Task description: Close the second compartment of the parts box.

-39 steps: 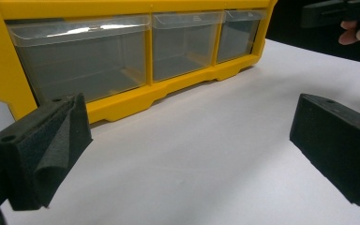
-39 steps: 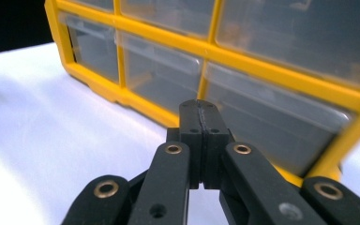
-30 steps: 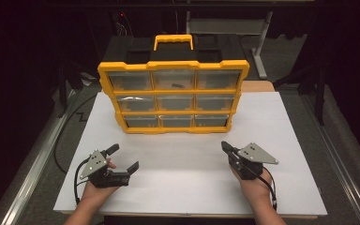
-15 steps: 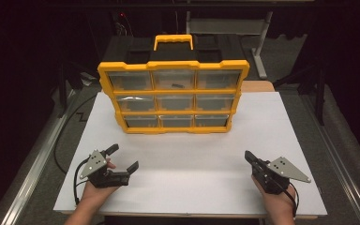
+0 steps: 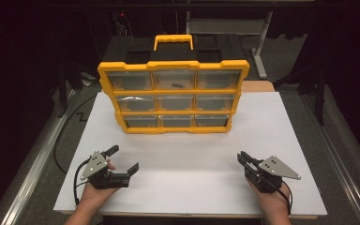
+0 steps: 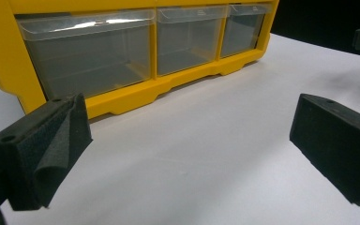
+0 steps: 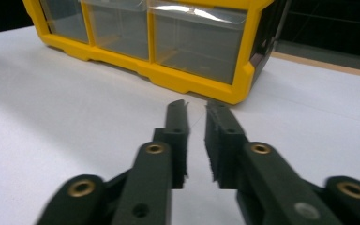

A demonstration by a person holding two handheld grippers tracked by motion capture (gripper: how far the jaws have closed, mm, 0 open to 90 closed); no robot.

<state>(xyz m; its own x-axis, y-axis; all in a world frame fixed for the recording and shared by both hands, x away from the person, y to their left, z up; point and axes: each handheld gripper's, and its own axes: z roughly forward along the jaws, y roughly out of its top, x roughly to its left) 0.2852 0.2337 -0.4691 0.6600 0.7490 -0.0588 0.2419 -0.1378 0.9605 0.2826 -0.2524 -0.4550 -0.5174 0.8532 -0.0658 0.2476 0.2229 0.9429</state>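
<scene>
A yellow organizer case [image 5: 173, 96] with clear drawers and a yellow handle [image 5: 173, 41] stands upright at the back of the white table top [image 5: 192, 187]. A small dark item [image 5: 177, 85] lies in its top middle drawer. My left gripper [image 5: 123, 158] rests near the front left, its jaws wide open and empty, facing the bottom drawers [image 6: 93, 65]; the left gripper [image 6: 187, 136] has only bare table between its pads. At the front right, my right gripper [image 5: 243, 158] points at the case [image 7: 168, 75]. The right gripper [image 7: 196, 110] has just been opening to a narrow gap, with nothing between the jaws.
A broad stretch of white board lies between the case and both grippers. Dark floor and a metal rail [image 5: 33, 164] border the table on the left. A table leg [image 5: 262, 42] stands behind the case at the right.
My right gripper has shifted to the right and closer to the table's front edge. The left gripper and the case have stayed where they were.
</scene>
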